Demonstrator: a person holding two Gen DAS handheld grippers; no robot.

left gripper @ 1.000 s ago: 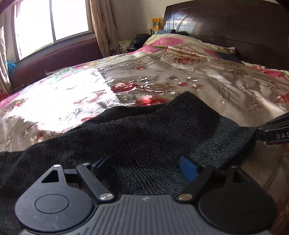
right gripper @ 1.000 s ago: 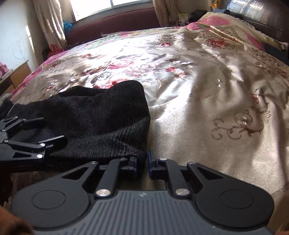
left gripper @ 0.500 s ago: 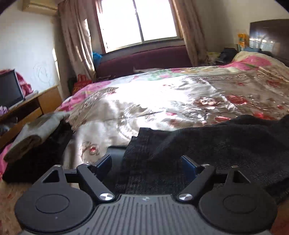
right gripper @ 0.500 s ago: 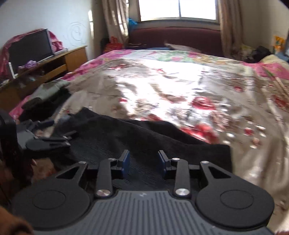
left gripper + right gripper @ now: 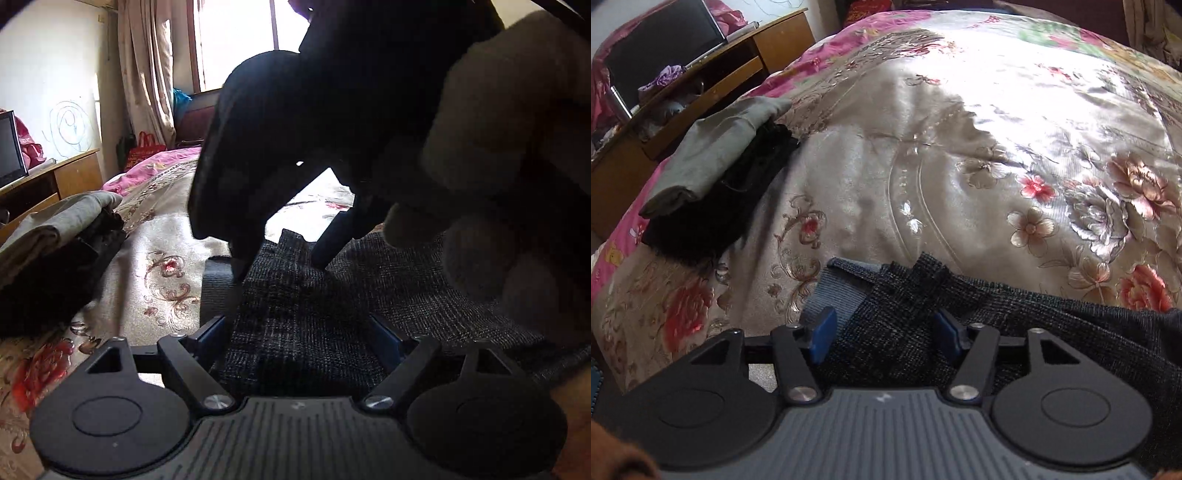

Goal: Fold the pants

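Dark grey checked pants [image 5: 314, 314] lie on the floral bedspread, also in the right wrist view [image 5: 1015, 306], with a blue-grey waistband lining [image 5: 834, 291] showing at the near end. My left gripper [image 5: 301, 334] is open, its fingers straddling the pants' edge. My right gripper [image 5: 884, 332] is open over the waistband corner. In the left wrist view the right gripper [image 5: 280, 266] looms close ahead, its fingertips [image 5: 321, 254] spread and touching the cloth, held by a gloved hand [image 5: 509, 147].
A stack of folded clothes, grey on black [image 5: 713, 177], lies at the bed's left edge, also in the left wrist view [image 5: 51, 236]. A wooden desk [image 5: 713, 85] with a monitor [image 5: 9, 147] stands beyond. Window and curtains [image 5: 147, 74] at the back.
Both grippers have swung left to the pants' waistband end. The right gripper has opened wider and now hangs right in front of the left wrist camera.
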